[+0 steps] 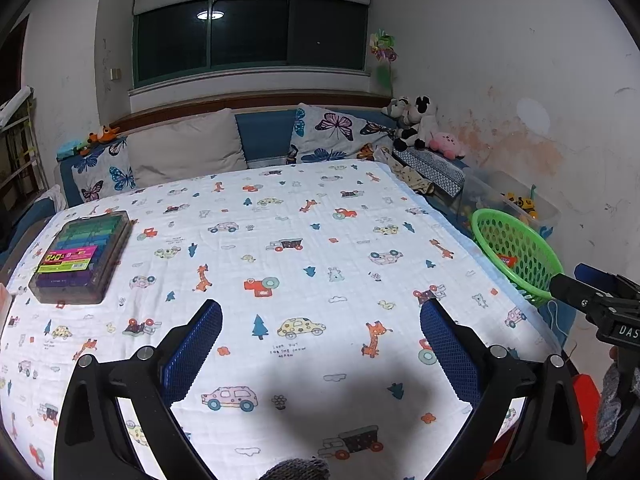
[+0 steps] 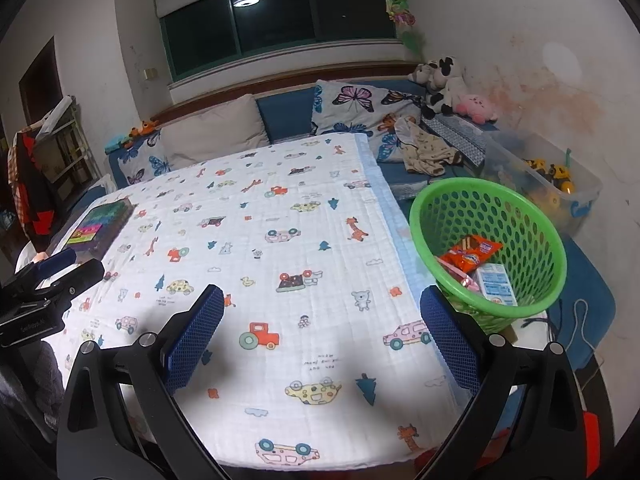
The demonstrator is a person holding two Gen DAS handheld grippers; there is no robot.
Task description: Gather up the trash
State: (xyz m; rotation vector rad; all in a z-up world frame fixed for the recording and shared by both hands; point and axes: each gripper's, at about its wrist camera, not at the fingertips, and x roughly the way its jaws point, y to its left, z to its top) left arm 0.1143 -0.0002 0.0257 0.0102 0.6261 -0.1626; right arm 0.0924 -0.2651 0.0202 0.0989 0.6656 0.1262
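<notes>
1. My left gripper (image 1: 320,328) hovered above the cartoon-print cloth (image 1: 280,240) with its jaws spread wide and nothing between the blue pads.
2. My right gripper (image 2: 322,320) hung over the same cloth (image 2: 280,280), jaws likewise spread and holding nothing.
3. Each gripper showed in the other's camera: the right one (image 1: 600,300) at the right edge of the left wrist view, the left one (image 2: 48,284) at the left edge of the right wrist view. From those side glimpses alone I could not tell how their jaws stood.
4. The green basket (image 2: 492,196) stood tilted at the right edge of the cloth, just beside my right gripper's right pad; the left wrist view caught it (image 1: 516,248) too.
5. The trash lay inside the basket: an orange snack wrapper (image 2: 472,254) against the lower wall, and a small white and blue carton (image 2: 496,284) touching it on the near side.
6. A clear case of coloured pens (image 1: 86,254) lay flat on the cloth's far left, well apart from the basket.
7. Beyond the cloth, pillows (image 1: 188,144) leaned against the headboard, with plush toys (image 1: 420,124) in the right corner.
8. A clear bin of toys (image 2: 560,184) sat by the wall behind the basket.
</notes>
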